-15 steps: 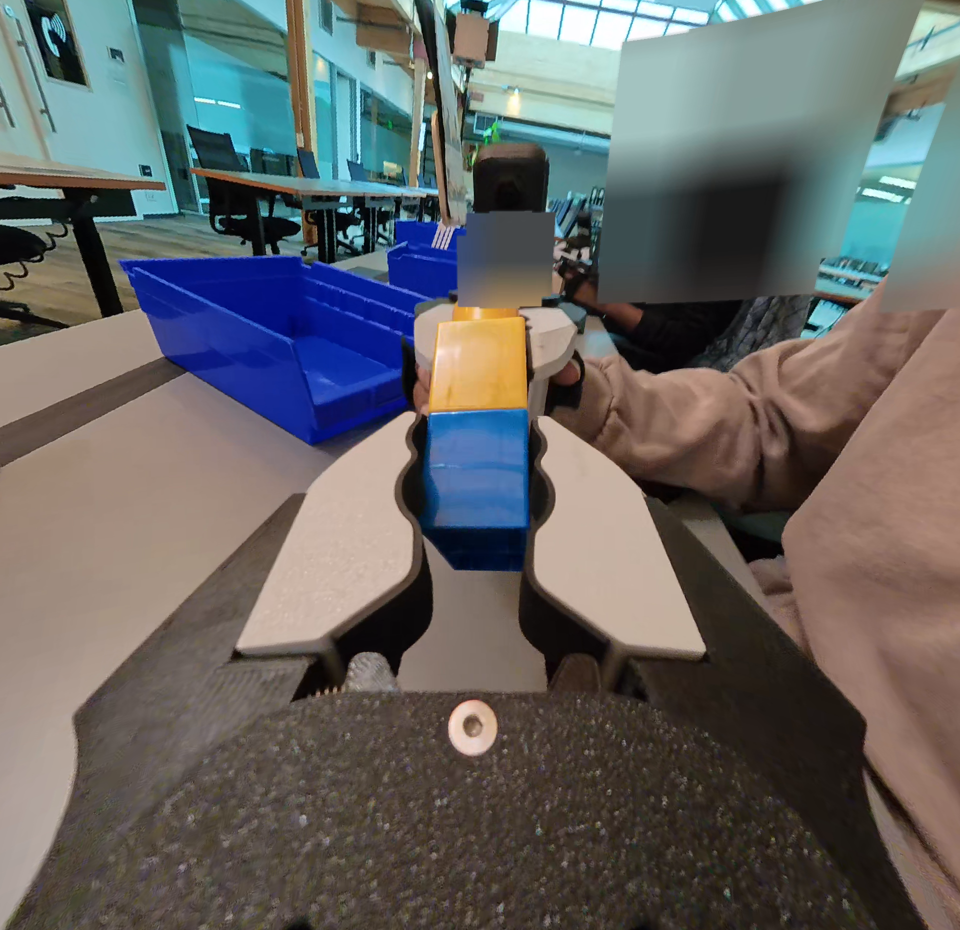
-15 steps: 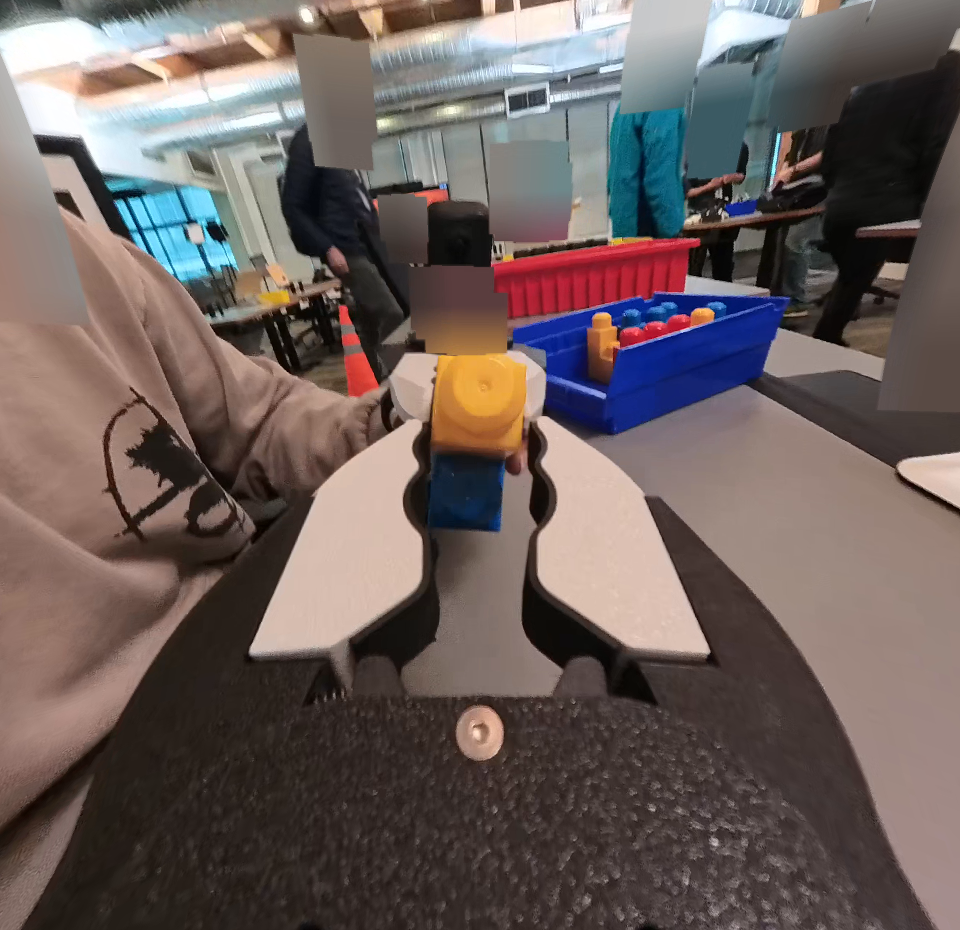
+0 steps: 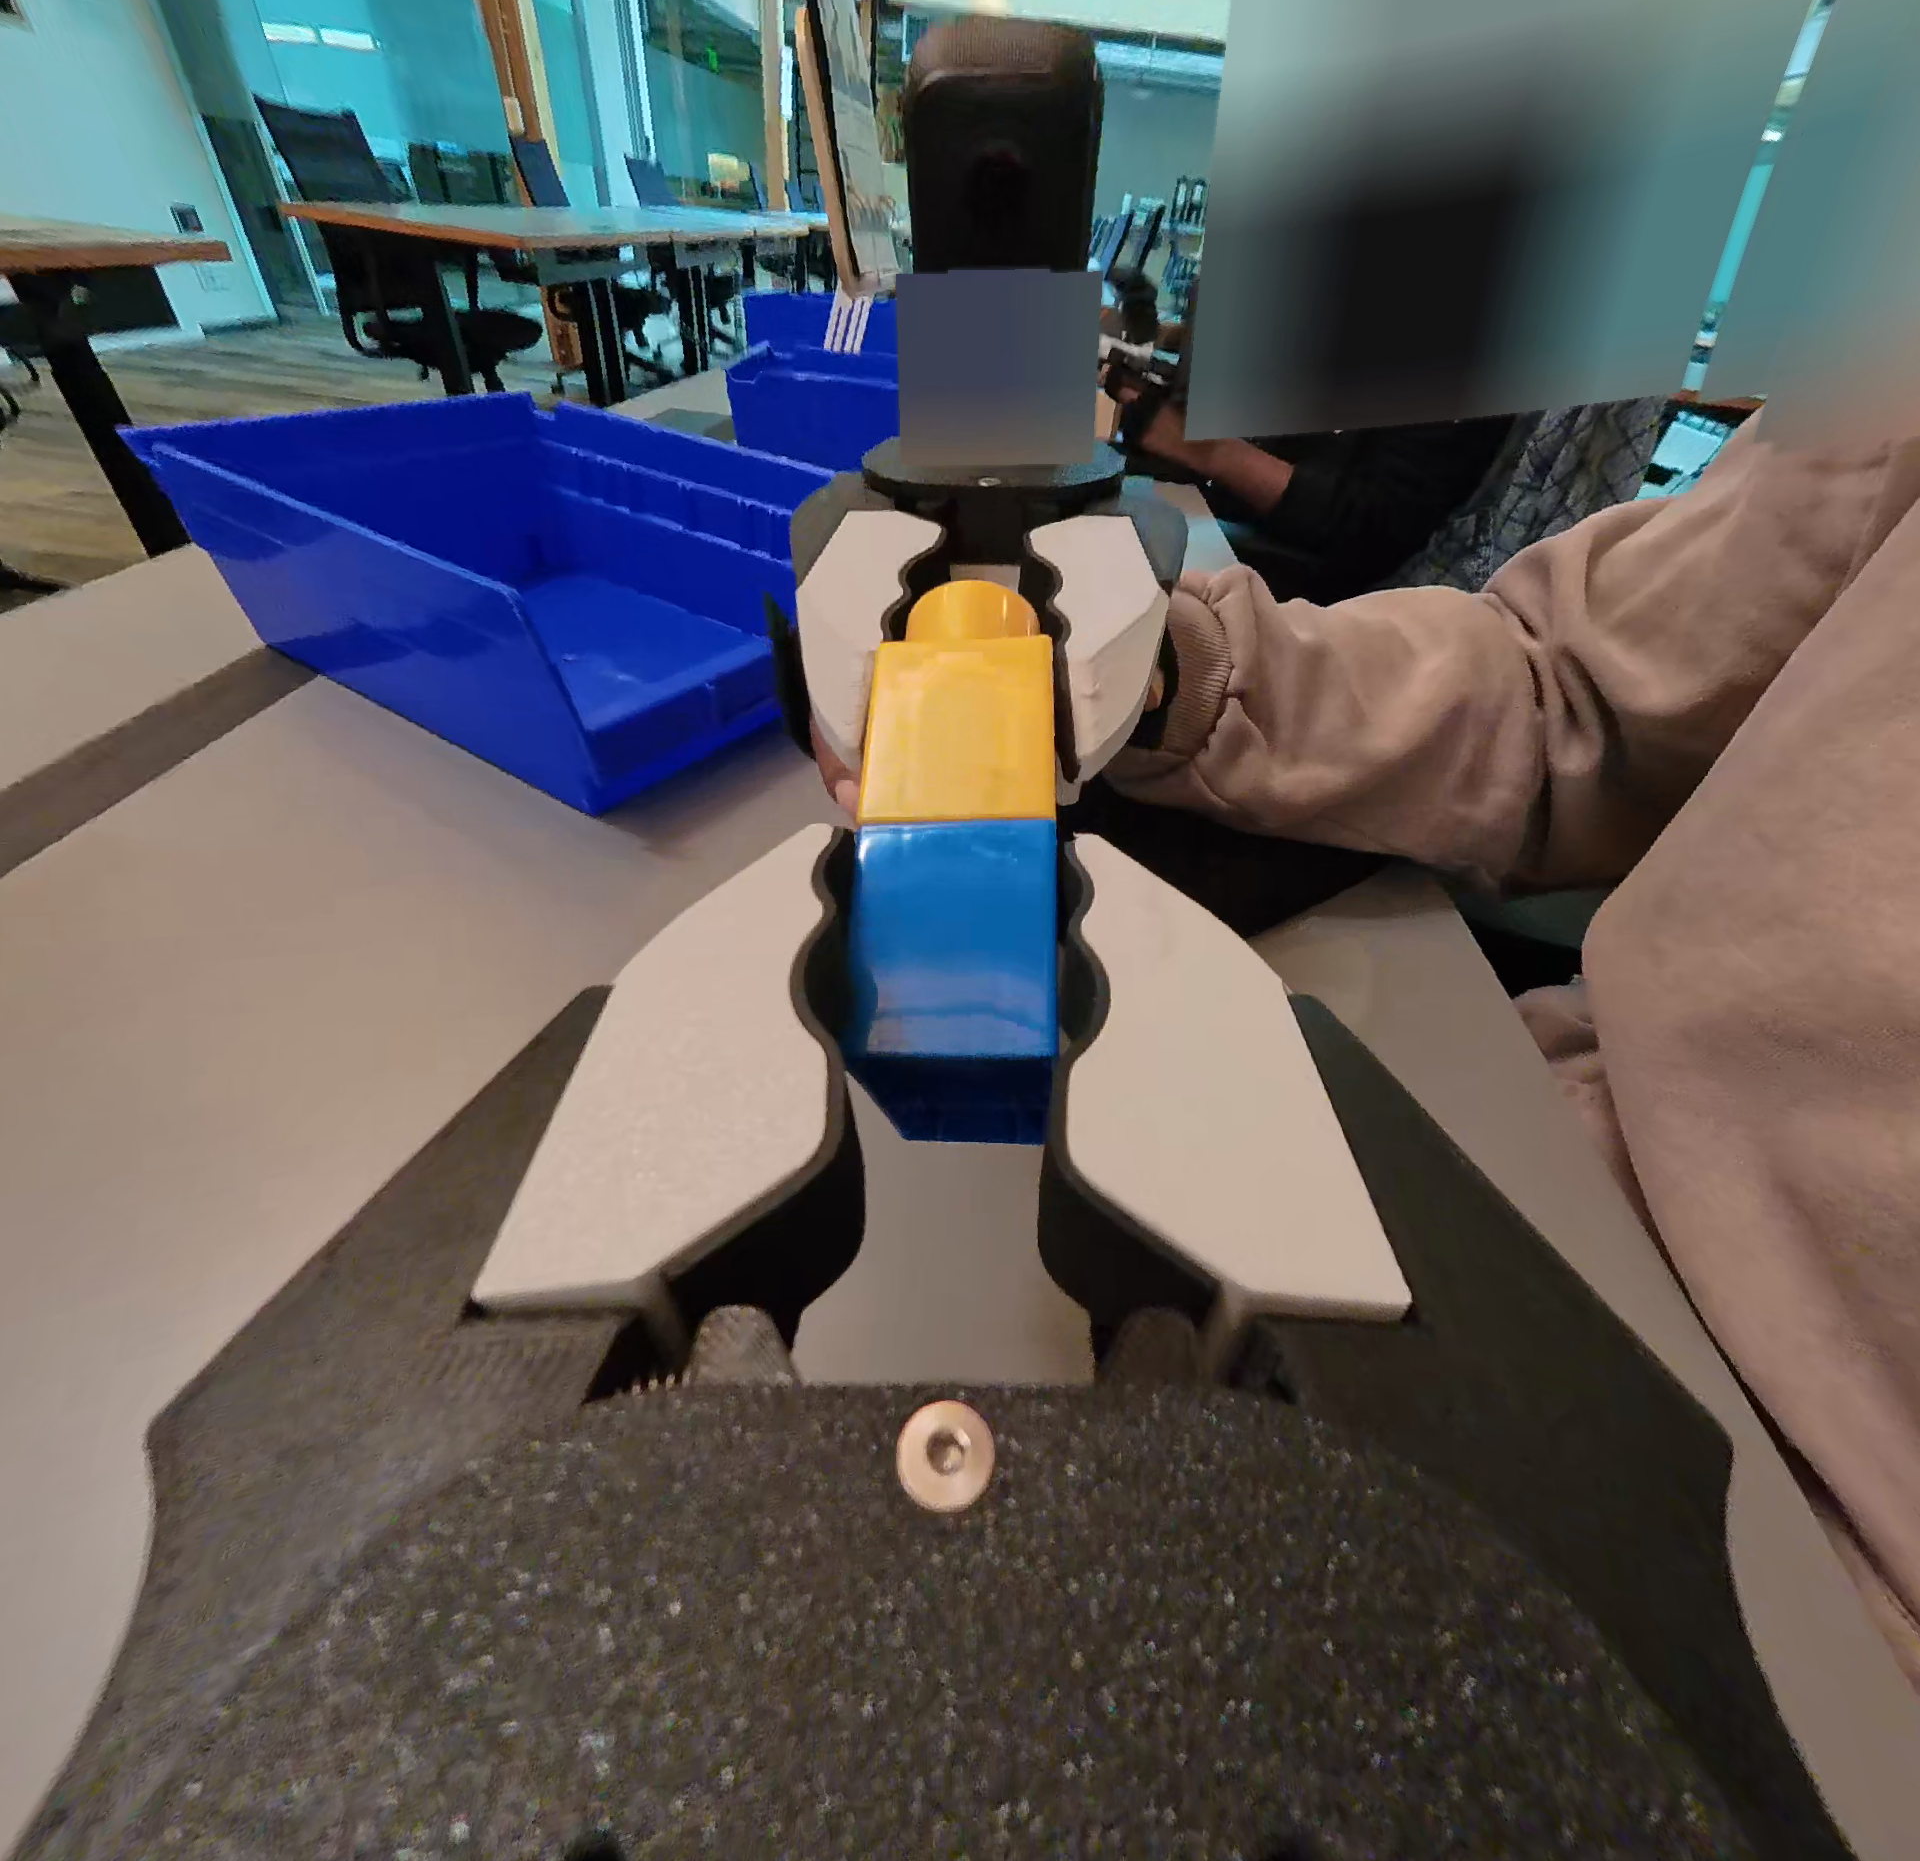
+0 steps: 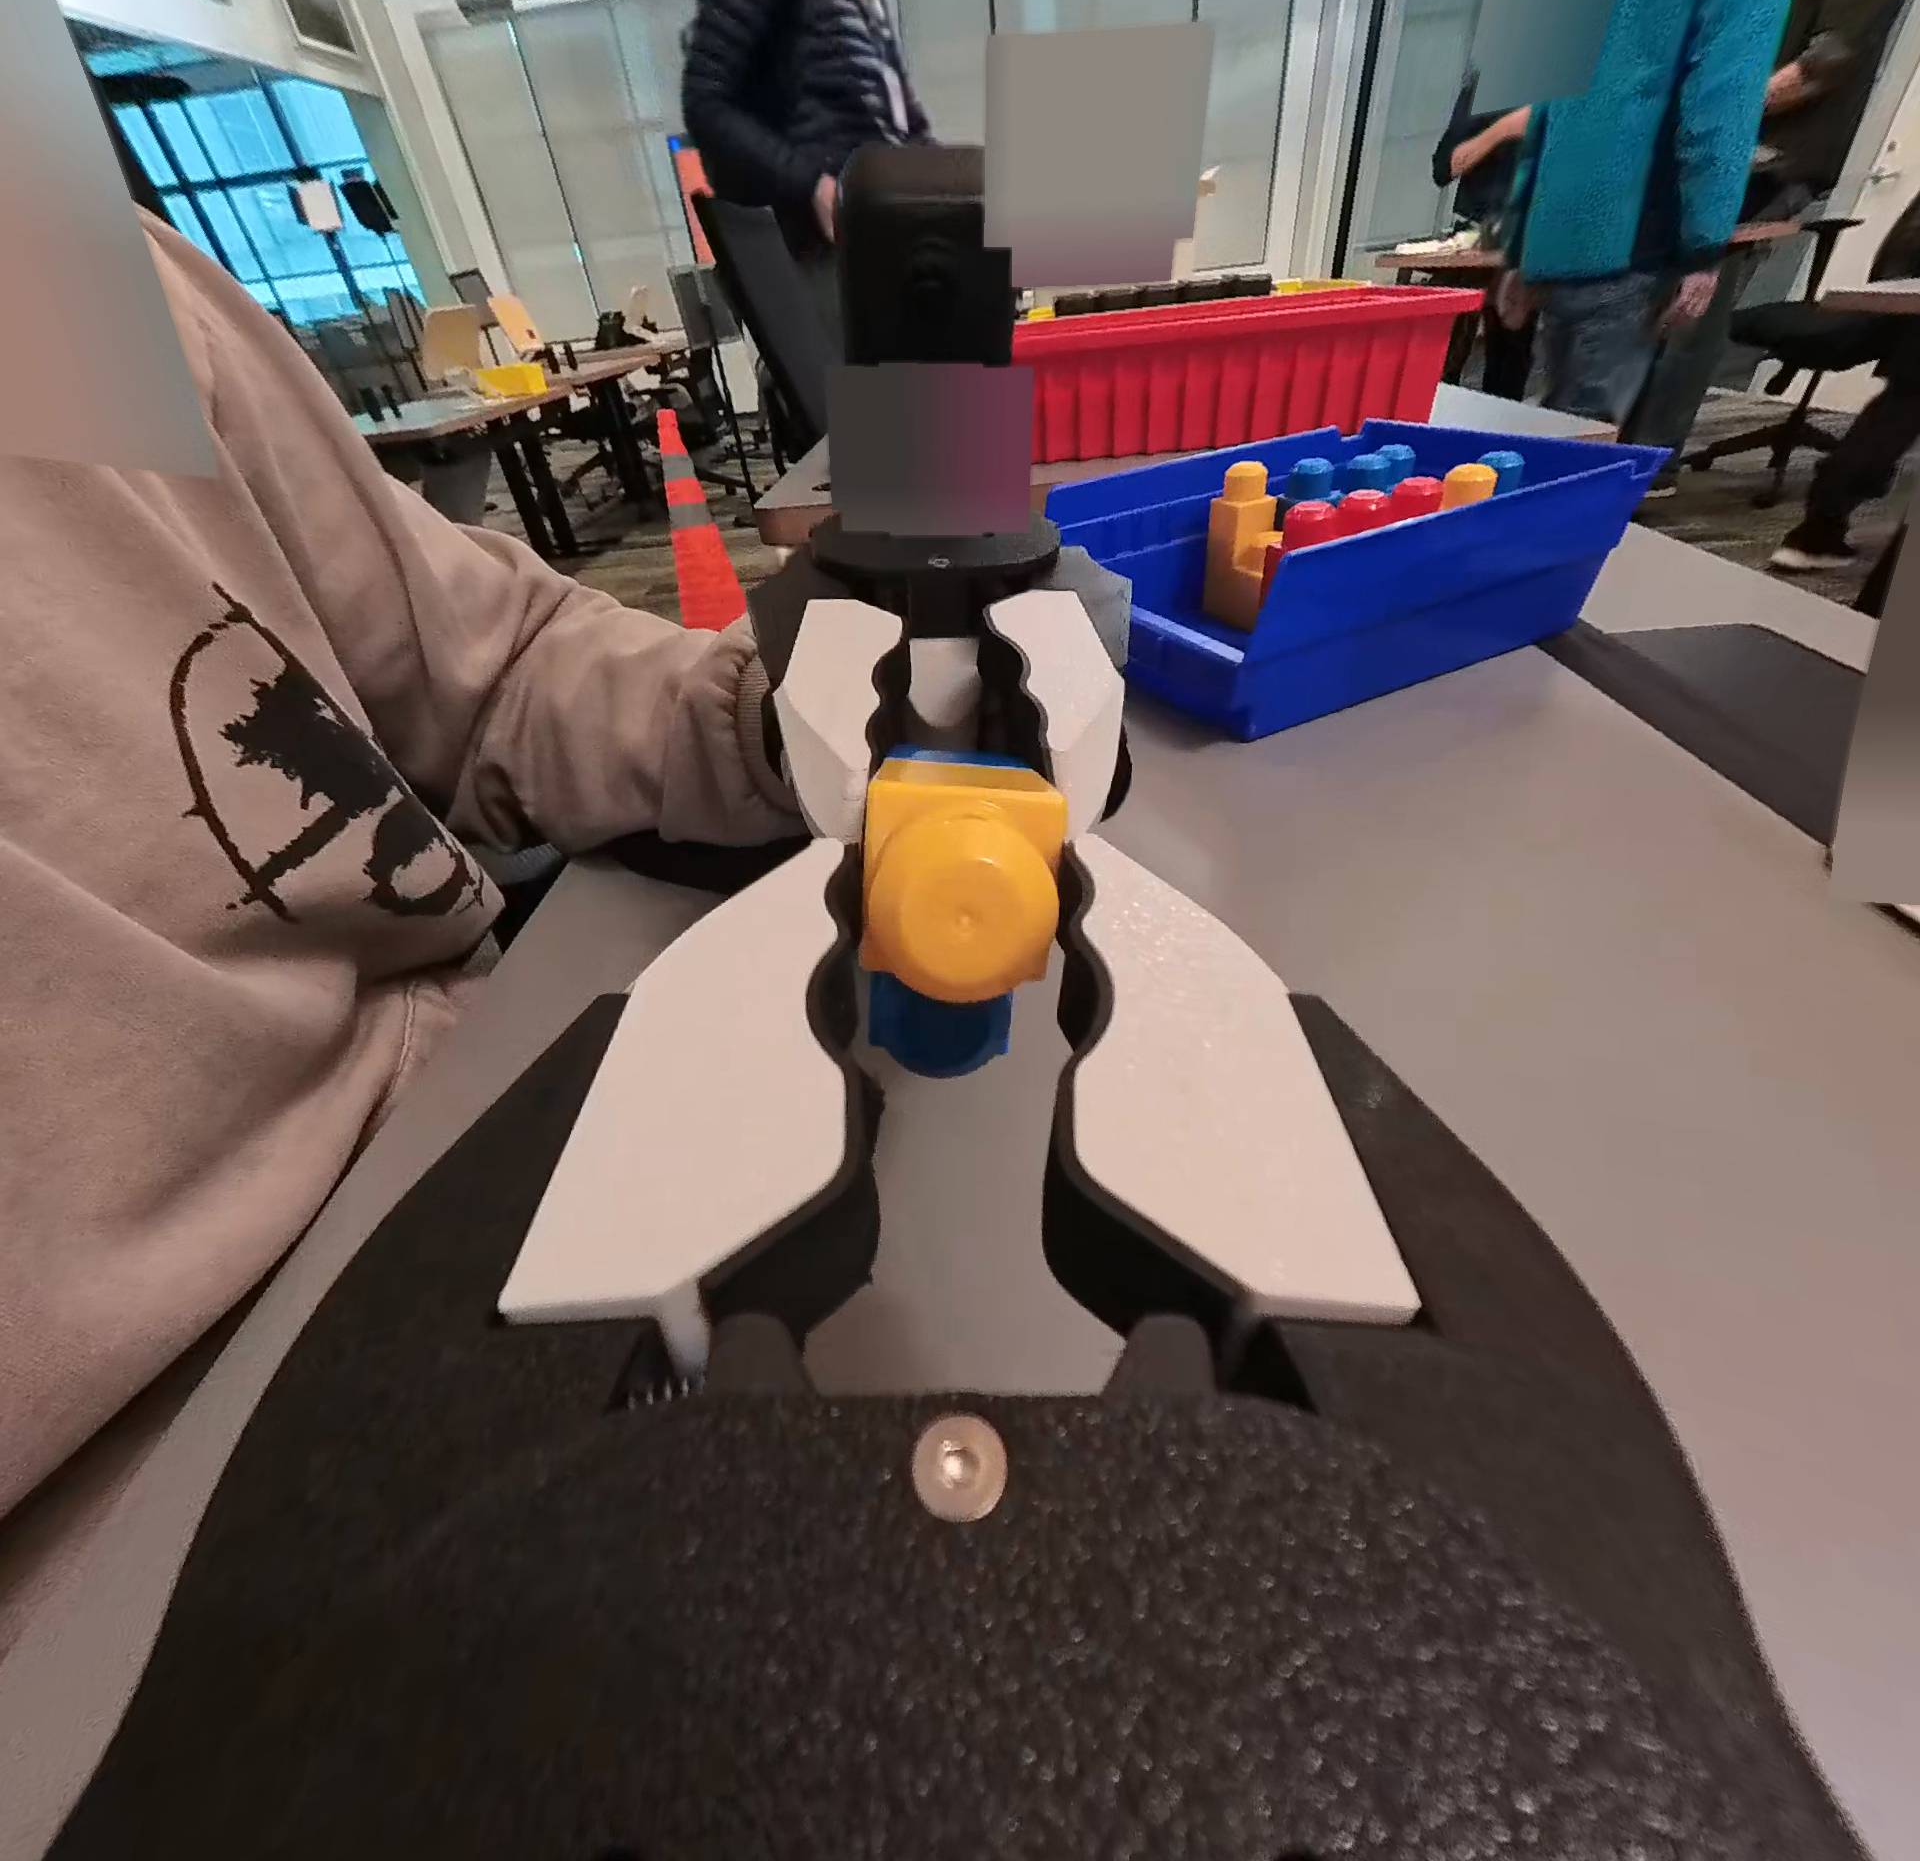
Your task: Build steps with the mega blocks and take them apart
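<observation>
We see a yellow block (image 3: 954, 731) and blue block (image 3: 951, 964) joined end to end, lying horizontal above the table, yellow stud (image 4: 961, 918) facing the right wrist camera.

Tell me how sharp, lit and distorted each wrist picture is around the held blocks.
Left wrist view: the blue block and yellow block are sharp, with soft glare bands on the blue face; wide-angle bending curves the blue bin. Right wrist view: the yellow stud is crisp under even overhead light, the left tool beyond is sharp, and the frame edges stretch.
</observation>
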`<control>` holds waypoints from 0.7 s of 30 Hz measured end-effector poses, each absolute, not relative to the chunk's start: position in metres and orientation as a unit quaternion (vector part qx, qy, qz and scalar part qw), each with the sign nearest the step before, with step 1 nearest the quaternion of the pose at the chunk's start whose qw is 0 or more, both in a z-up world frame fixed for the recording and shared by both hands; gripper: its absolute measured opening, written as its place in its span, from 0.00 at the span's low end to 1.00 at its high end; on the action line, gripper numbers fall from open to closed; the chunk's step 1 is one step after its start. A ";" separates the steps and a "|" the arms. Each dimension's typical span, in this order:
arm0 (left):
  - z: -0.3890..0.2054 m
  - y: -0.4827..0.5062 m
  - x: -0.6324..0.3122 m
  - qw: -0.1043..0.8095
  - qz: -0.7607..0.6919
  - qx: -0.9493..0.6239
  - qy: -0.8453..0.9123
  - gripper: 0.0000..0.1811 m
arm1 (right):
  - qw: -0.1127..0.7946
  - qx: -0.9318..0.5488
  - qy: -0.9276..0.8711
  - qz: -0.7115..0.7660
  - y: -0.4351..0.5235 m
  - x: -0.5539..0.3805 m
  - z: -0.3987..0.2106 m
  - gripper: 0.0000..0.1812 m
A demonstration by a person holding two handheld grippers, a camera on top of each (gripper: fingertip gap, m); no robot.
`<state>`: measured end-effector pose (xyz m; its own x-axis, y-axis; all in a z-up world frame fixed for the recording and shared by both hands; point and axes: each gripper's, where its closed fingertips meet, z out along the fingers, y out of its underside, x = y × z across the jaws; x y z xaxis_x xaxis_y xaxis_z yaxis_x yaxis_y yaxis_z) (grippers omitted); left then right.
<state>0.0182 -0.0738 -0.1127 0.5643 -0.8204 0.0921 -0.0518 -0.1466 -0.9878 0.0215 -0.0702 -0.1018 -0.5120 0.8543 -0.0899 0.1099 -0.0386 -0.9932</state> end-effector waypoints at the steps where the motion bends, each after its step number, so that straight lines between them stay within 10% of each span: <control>1: -0.111 -0.074 0.019 0.577 -0.339 -0.669 0.323 0.20 | 0.310 -0.383 -0.619 0.612 -0.071 0.022 -0.099 0.19; 21: -0.100 -0.079 0.013 0.578 -0.367 -0.659 0.311 0.20 | 0.309 -0.375 -0.604 0.632 -0.061 0.033 -0.090 0.18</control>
